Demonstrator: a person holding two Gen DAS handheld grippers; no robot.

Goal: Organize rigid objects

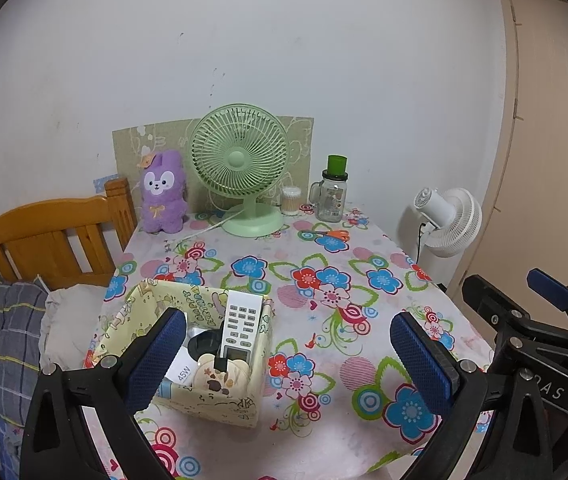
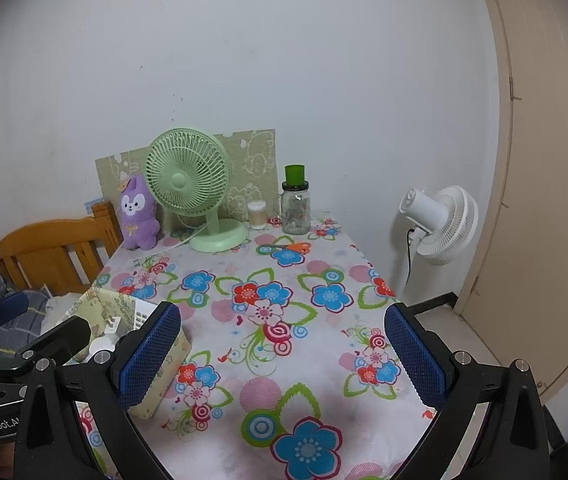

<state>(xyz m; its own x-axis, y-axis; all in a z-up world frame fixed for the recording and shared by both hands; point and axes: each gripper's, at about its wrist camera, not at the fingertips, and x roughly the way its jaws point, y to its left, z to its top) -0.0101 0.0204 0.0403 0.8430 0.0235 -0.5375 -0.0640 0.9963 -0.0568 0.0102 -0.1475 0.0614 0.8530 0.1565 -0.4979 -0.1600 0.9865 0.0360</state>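
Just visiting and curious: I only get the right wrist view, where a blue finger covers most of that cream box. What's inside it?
Observer: A white remote control stands on end in the box, leaning on its far wall.
Operator: Anything else in there?
Observer: A white pack marked 45W lies low, just inside the near wall.
Operator: Is that all?
Observer: No, a round beige piece with brown spots sits in front of the remote control.
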